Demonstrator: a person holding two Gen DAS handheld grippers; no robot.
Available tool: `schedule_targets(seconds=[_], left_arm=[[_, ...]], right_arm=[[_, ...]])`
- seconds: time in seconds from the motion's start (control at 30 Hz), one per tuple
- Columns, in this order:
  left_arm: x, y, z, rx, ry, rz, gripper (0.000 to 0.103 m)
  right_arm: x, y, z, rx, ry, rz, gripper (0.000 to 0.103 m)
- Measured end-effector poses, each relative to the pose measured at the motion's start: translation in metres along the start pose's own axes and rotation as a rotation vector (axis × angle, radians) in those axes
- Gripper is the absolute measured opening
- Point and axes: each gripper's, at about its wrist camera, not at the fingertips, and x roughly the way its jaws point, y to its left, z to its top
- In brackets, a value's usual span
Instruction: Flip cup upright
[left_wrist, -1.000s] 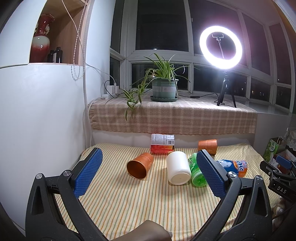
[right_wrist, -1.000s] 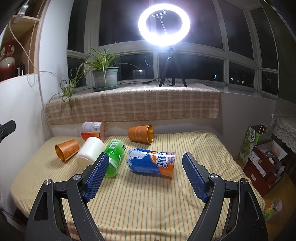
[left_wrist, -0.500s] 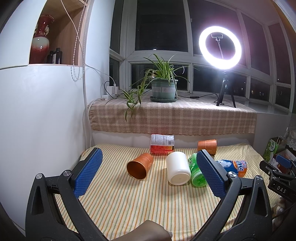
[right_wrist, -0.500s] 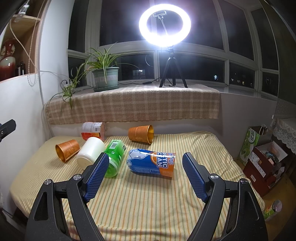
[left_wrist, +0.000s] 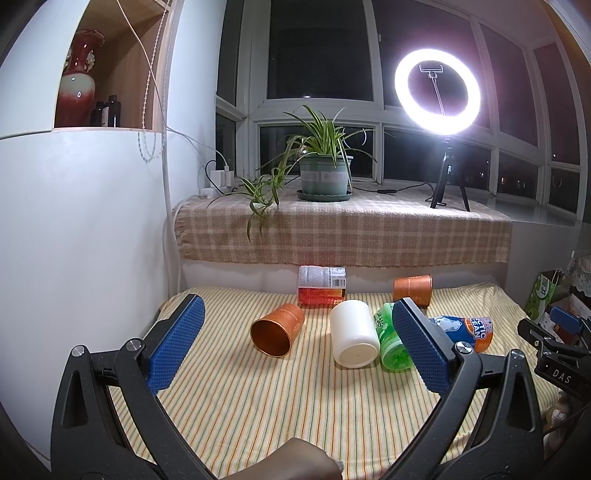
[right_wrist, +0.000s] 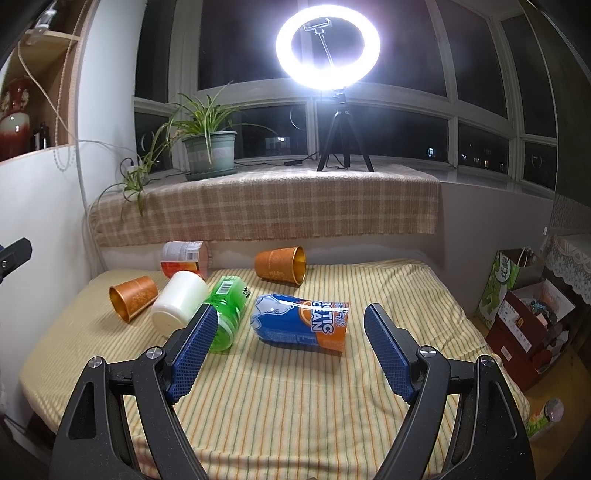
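Note:
Several cups lie on their sides on the striped bed cover (left_wrist: 258, 398): a copper cup (left_wrist: 275, 329) with its mouth toward me, a white cup (left_wrist: 353, 343), a green cup (left_wrist: 391, 341), a blue-and-orange cup (right_wrist: 301, 324), a second copper cup (right_wrist: 281, 264) at the back, and a red-and-white cup (left_wrist: 322, 286). My left gripper (left_wrist: 297, 349) is open and empty, held above the cover in front of the copper and white cups. My right gripper (right_wrist: 291, 349) is open and empty, in front of the blue-and-orange cup.
A white cabinet wall (left_wrist: 81, 240) stands on the left. A checked cloth ledge (right_wrist: 266, 206) behind carries a potted plant (right_wrist: 208, 151) and a ring light on a tripod (right_wrist: 328, 48). Boxes and a green bag (right_wrist: 506, 284) sit on the floor at the right.

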Motion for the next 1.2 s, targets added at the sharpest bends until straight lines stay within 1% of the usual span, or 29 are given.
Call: schedule_targets(seconds=[0.33,0.43,0.5,0.57,0.73,0.8,0.9,1.0,1.07,1.13,1.2], left_arm=[[0.012,-0.004,-0.013,0.011,0.032,0.000,0.103],[0.014,-0.005,-0.017,0.022,0.048,0.000,0.103],[0.015,-0.004,-0.021,0.027,0.057,0.002,0.103],[0.015,-0.003,-0.024,0.029,0.065,0.007,0.103],[0.017,0.001,-0.031,0.031,0.087,0.012,0.103],[0.017,0.001,-0.032,0.038,0.092,0.010,0.103],[0.017,0.003,-0.036,0.047,0.097,0.012,0.103],[0.019,0.007,-0.039,0.046,0.105,0.018,0.103],[0.020,0.010,-0.040,0.042,0.110,0.023,0.103],[0.022,0.013,-0.041,0.041,0.113,0.031,0.103],[0.024,0.017,-0.041,0.038,0.117,0.040,0.103]], right_arm=[[0.018,-0.011,-0.003,-0.023,0.051,0.012,0.081],[0.027,-0.016,-0.002,-0.039,0.082,0.022,0.081],[0.036,-0.021,0.000,-0.041,0.122,0.049,0.081],[0.043,-0.026,0.002,-0.015,0.159,0.078,0.081],[0.058,-0.034,0.009,0.086,0.215,0.123,0.081],[0.064,-0.037,0.012,0.130,0.225,0.138,0.081],[0.074,-0.036,0.022,0.151,0.229,0.151,0.081],[0.090,-0.034,0.037,0.141,0.231,0.153,0.081],[0.104,-0.029,0.047,0.125,0.238,0.179,0.081],[0.113,-0.023,0.056,0.085,0.242,0.191,0.081],[0.126,-0.013,0.069,0.005,0.241,0.211,0.081]])
